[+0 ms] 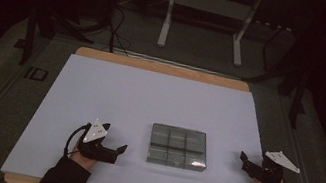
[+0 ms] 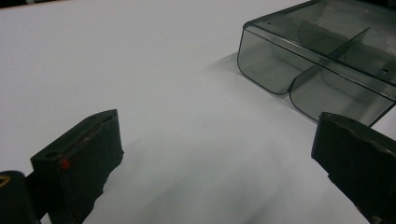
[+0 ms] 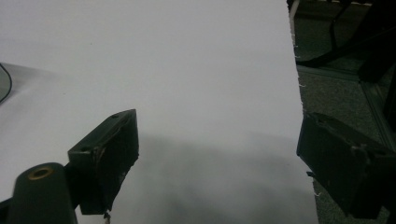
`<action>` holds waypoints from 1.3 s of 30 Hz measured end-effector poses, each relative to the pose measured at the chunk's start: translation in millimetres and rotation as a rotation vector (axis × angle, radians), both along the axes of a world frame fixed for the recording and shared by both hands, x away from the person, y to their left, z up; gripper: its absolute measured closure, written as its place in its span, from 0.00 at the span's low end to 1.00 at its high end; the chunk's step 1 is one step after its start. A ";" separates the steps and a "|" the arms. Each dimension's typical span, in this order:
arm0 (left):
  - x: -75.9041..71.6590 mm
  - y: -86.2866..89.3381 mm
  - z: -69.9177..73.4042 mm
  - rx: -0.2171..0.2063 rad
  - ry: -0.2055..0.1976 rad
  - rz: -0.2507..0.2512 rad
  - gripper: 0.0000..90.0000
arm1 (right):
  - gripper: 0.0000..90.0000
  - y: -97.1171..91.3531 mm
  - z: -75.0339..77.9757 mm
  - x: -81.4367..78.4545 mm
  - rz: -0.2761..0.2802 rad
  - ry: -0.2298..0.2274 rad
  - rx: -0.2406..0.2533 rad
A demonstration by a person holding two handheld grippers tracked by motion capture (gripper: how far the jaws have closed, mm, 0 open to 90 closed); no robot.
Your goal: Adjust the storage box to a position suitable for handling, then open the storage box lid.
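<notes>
High view: smoked clear compartment box (image 1: pixel 178 147) lies flat near the front edge of the worktop (image 1: pixel 149 99), a little right of centre, lid apparently closed, dividers visible through it, compartments seemingly empty as far as can be told; left tongs (image 1: pixel 116 150) rest well to the box's left near the front edge, jaws spread wide, gripping nothing, tips aimed toward the box; right tongs (image 1: pixel 246 162) rest at the right edge of the white sheet, jaws likewise parted and empty, tips aimed inward at the box. Left gripper view: box corner (image 2: pixel 322 65) sits ahead and to the right of the jaws, apart from them; right gripper view: jaws straddle the sheet's right edge, bare sheet between them. Judgement: step in hand is the approach to the box; best done by closing in from both sides at once, one set of tongs steadying a side wall while the other takes the lid edge, jaws kept low and level so the smooth plastic does not slide on the sheet. Pose: both hands low at the front edge, forearms entering from below, tongs roughly level with the surface.
</notes>
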State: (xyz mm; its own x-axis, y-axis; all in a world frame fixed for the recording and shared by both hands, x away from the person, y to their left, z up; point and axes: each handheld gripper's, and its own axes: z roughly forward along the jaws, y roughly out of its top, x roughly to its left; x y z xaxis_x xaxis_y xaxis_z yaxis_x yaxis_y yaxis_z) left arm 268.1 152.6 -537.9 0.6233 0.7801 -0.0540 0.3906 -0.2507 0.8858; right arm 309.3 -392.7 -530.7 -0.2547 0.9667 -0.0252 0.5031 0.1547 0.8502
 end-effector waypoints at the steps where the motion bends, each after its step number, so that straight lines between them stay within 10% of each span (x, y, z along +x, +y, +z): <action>1: -0.2 0.1 0.1 0.002 -0.002 -0.002 0.03 | 0.15 0.3 0.0 -0.1 0.001 0.000 -0.002; 13: -0.1 1.5 0.0 -0.014 -0.001 -0.043 0.02 | 0.15 -0.4 -0.4 1.4 0.012 0.018 0.007; 28: 13.5 2.0 2.3 -0.018 0.096 -0.153 0.02 | 0.15 1.2 0.0 5.3 0.084 0.067 0.001; 39: 17.0 -19.8 3.6 0.032 0.149 -0.220 0.25 | 0.34 22.3 -1.9 4.2 0.271 0.127 -0.016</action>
State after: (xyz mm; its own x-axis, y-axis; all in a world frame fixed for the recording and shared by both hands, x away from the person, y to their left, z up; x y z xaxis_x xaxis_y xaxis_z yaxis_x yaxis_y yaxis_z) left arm 285.1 132.9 -534.3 0.7653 0.6293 -0.1353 0.4491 -0.3714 0.8126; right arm 313.4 -370.3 -532.6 -0.5059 0.8625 0.0087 0.5438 0.3112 0.7794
